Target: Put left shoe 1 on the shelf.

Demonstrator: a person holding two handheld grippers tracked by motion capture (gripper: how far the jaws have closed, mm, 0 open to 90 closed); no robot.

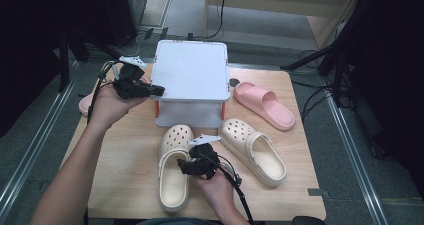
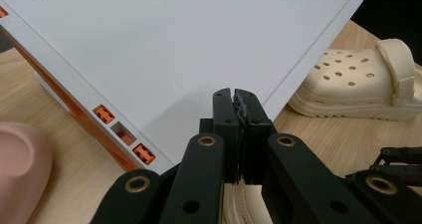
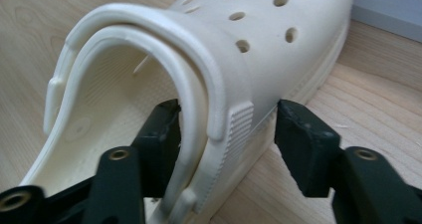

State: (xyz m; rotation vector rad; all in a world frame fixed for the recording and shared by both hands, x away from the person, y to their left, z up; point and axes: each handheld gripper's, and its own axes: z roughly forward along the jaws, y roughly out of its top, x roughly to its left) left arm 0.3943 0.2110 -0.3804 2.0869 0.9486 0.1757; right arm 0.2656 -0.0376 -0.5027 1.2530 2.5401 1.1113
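Two grippers are at work on the wooden table (image 1: 125,150). The right gripper (image 3: 226,129) straddles the side wall of a cream clog (image 3: 199,84): one jaw sits inside the shoe's opening, against the strap that is folded forward over the top, and the other stands outside the wall with a sliver of table showing between its pad and the ribbed strap end. So the jaws are spread around the clog's side, not yet pressing on both faces (the inner pad looks to be touching, the outer one is just clear). In the high view this clog (image 1: 175,172) lies just beside the right gripper (image 1: 192,166), toe pointing toward a white box (image 1: 190,112).

The left gripper (image 2: 235,97) has its jaws clenched together at the near edge of the box's lid (image 2: 174,50), which is tilted up off the box. The pictures do not settle whether the lid's rim is pinched between the tips. From above, the left gripper (image 1: 155,90) meets the lid (image 1: 192,70) at its left edge.

A second cream clog (image 2: 363,79) lies beyond the left jaws to the right, and a pink slipper (image 1: 265,105) rests well apart, past the box.
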